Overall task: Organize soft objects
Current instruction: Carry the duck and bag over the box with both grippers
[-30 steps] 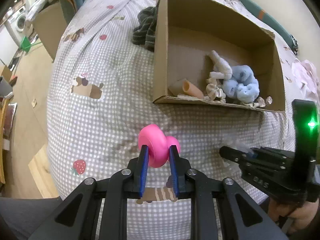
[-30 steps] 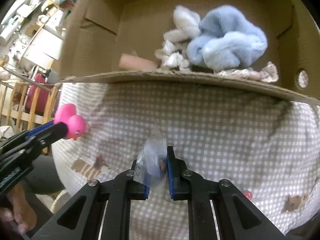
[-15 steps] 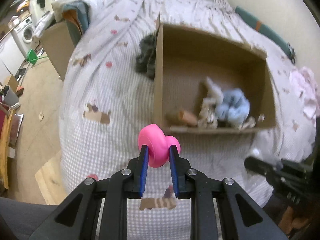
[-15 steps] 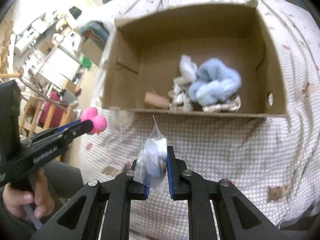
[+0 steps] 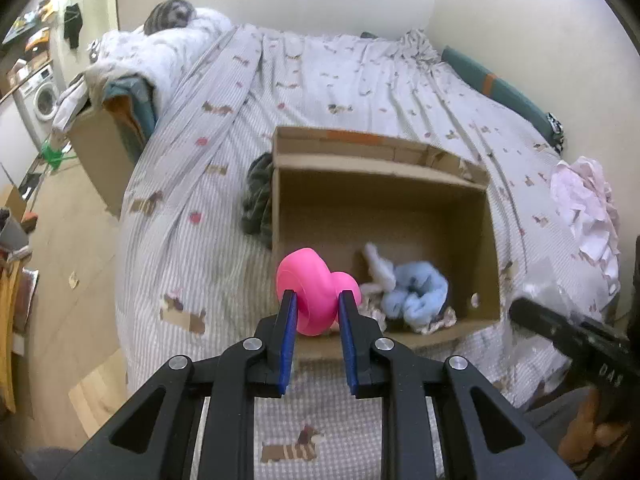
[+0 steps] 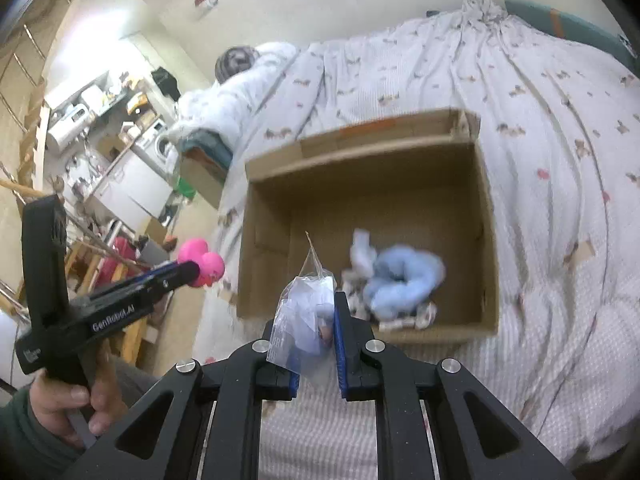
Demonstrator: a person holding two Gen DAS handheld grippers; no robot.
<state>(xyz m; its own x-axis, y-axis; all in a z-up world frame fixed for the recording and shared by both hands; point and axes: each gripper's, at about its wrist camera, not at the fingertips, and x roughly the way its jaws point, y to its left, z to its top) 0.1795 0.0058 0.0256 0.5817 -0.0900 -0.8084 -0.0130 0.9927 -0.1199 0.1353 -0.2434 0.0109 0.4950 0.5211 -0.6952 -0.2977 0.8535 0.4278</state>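
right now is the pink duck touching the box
Apart. The right wrist view shows the pink duck, held in the left gripper, with floor visible between it and the box.

The left gripper (image 5: 317, 304) is clamped on a pink toy (image 5: 310, 290); the right gripper (image 6: 316, 316) pinches a clear bag (image 6: 306, 312). Both are held aloft.

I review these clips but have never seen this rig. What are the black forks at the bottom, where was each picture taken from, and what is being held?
No robot here: a person holds a two-finger claw in each hand, with a fisheye camera on each looking along its fingers. The left claw grips a pink rubber duck. The right claw grips a clear plastic bag holding something pale blue. Ahead, on the bed, an open cardboard box contains a fluffy blue item and other small soft items. The right view also shows the left claw from the side.
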